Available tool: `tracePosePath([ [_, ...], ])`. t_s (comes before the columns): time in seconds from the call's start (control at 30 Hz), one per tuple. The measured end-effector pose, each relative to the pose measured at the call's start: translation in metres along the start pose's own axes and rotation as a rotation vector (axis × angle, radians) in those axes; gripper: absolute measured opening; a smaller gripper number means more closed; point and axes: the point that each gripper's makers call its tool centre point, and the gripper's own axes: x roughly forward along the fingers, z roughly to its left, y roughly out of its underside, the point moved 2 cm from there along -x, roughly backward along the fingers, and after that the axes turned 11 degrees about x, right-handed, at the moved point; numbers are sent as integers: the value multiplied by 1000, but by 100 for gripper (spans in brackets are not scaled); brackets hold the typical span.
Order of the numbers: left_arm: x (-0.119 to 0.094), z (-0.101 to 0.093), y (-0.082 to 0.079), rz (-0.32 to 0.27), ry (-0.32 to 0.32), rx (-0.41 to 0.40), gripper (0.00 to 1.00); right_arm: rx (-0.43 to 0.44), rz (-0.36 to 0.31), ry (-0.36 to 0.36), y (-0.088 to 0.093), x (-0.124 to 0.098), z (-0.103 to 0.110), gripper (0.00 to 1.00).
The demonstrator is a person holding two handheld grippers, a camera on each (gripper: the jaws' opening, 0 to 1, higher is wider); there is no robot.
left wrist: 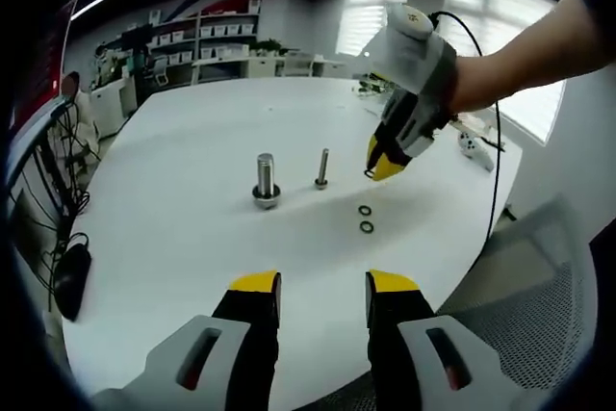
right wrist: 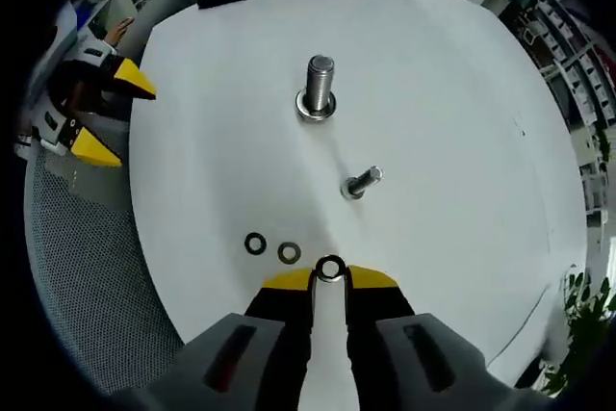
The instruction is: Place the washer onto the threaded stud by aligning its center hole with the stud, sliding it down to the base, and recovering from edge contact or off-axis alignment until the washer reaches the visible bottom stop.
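Observation:
A thick threaded stud [left wrist: 266, 174] stands upright on the white table [left wrist: 173, 228] with a washer [left wrist: 267, 200] around its foot. A thinner stud [left wrist: 321, 166] stands just to its right. Two loose washers [left wrist: 365, 218] lie side by side in front. My left gripper [left wrist: 322, 288] hangs open near the table's edge, holding nothing. My right gripper [right wrist: 330, 274] is shut on a small washer [right wrist: 330, 268], pinched edge-on at its yellow tips, short of the thin stud [right wrist: 362, 182] and the thick stud [right wrist: 320, 84]. The right gripper [left wrist: 382, 167] hovers right of the studs.
Two loose washers [right wrist: 255, 243] [right wrist: 289, 253] lie just left of my right gripper's tips. The left gripper [right wrist: 115, 115] is at the table's left edge. A mesh chair [left wrist: 539, 276] stands beside the table, a black object [left wrist: 72, 271] lies at its rim, and a cable [left wrist: 496, 170] runs off the far side.

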Motion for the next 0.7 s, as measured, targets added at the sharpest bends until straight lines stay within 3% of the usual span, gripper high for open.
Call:
tracePosePath([
  [0.33, -1, 2, 1, 3, -11, -4, 33, -34, -60, 12, -33, -20, -14, 14],
  [0.5, -2, 2, 1, 4, -14, -5, 33, -48, -82, 2, -51, -21, -16, 14],
  [0.7, -1, 2, 1, 9, -13, -3, 33, -78, -77, -15, -59, -14, -12, 14],
])
